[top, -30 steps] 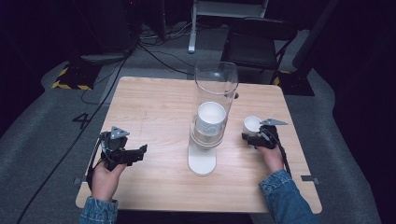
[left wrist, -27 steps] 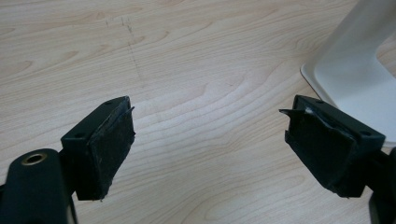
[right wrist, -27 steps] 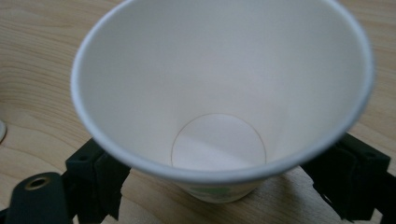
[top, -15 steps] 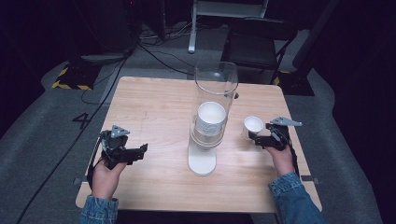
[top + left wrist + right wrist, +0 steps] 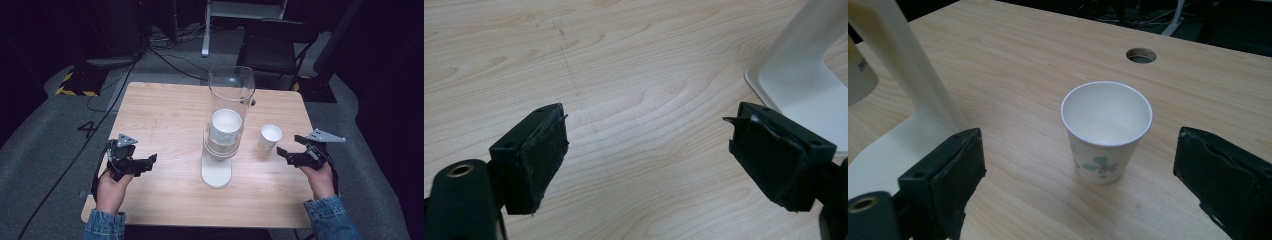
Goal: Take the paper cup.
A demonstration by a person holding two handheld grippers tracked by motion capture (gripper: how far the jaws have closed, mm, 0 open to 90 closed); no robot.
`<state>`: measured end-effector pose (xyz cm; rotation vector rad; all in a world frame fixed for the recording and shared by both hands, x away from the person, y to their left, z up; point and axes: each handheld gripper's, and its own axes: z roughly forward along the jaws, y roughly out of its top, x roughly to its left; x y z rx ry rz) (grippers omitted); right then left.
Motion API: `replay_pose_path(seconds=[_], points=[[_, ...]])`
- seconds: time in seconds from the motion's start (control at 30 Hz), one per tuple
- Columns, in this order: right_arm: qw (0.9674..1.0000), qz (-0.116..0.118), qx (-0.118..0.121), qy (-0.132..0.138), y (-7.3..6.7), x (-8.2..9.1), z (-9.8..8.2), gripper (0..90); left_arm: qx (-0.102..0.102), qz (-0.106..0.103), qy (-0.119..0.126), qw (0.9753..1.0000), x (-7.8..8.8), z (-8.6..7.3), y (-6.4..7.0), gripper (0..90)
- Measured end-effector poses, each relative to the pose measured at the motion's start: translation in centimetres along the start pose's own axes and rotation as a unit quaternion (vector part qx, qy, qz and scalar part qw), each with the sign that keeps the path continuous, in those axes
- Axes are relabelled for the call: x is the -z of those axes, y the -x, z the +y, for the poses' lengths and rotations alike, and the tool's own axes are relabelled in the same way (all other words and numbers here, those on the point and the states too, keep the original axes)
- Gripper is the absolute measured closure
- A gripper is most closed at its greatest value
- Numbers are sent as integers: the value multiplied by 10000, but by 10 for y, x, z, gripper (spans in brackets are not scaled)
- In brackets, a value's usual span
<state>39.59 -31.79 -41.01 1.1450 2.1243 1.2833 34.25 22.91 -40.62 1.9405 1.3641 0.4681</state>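
Right gripper (image 5: 286, 152) stands with its jaws spread wide, having just been opening, and nothing sits between the pads. My worry is the paper cup (image 5: 270, 137): it is light and empty, so a careless sweep of either jaw could knock it over or push it against the cup dispenser (image 5: 223, 140) nearby. In the right gripper view the cup (image 5: 1106, 131) stands upright at frame centre, beyond the jaws and apart from both. Left gripper (image 5: 148, 161), lower left of the high view, is likewise wide and empty over the table (image 5: 165, 110).
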Motion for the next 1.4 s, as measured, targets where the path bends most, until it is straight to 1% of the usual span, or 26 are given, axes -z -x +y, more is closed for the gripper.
replay_pose_path(seconds=[0.2, 0.27, 0.33, 0.4, 0.47, 0.53, 0.6, 0.63, 0.67, 0.73, 0.77, 0.8, 0.83, 0.87, 0.93, 1.0, 1.07, 1.17, 1.23, 1.27, 1.4], points=[[9998, 204, 27, -50, 0, 26, -5, 76, 12, -11, -29, 10000, 1, -1, -3, 156], [9997, 229, 28, -41, 0, 33, -7, 79, 30, -14, -26, 10000, 1, -2, -5, 156], [9996, 285, -55, -18, 1, 43, -11, 78, 55, -12, -17, 10000, 2, -2, -6, 156], [9995, 285, -102, 99, 2, 52, -14, 79, 33, -25, -22, 10000, 2, -2, -7, 156], [9992, 247, -78, 312, 5, 59, -18, 82, 19, -33, -32, 10000, 3, -2, -7, 156], [9987, 244, -133, 417, 9, 65, -24, 82, 1, -42, -46, 10000, 3, -2, -6, 156], [9983, 189, -226, 505, 14, 69, -29, 83, -21, -55, -58, 10000, 2, -2, -6, 156], [9982, 178, -233, 522, 16, 70, -31, 82, -33, -51, -65, 10000, 2, -2, -6, 156], [9983, 123, -187, 531, 17, 71, -34, 84, -29, -73, -83, 9999, 2, -2, -6, 156], [9986, -74, -21, 523, 19, 71, -39, 96, -40, -63, -96, 9999, 1, -1, -7, 156], [9988, -171, 40, 452, 19, 71, -41, 129, -50, -64, -99, 9999, 0, -1, -7, 156], [9988, -280, 71, 406, 20, 72, -43, 189, -39, -71, -114, 9999, 0, -1, -7, 156], [9984, -414, 78, 373, 20, 71, -45, 203, -44, -68, -116, 9999, 0, -1, -7, 156], [9983, -478, 17, 339, 21, 71, -47, 203, -50, -64, -122, 9999, -1, -1, -7, 156], [9986, -387, -133, 320, 24, 69, -49, 198, -47, -75, -144, 9999, -1, -1, -7, 156], [9990, -359, -199, 200, 24, 66, -51, 194, -50, -70, -146, 9999, -2, -1, -7, 156], [9992, -363, -147, 103, 24, 62, -52, 194, -57, -74, -164, 9998, -2, -1, -7, 156], [9992, -358, -155, 74, 23, 59, -52, 193, -107, -60, -184, 9998, -2, -1, -7, 156], [9989, -445, -163, 5, 23, 56, -53, 170, -103, -60, -192, 9997, -3, -2, -7, 156], [9989, -440, -152, 10, 23, 55, -53, 153, -81, -58, -204, 9997, -3, -2, -6, 156], [9990, -449, 2, 28, 24, 49, -53, 152, -90, -62, -210, 9997, -3, -3, -6, 156]])
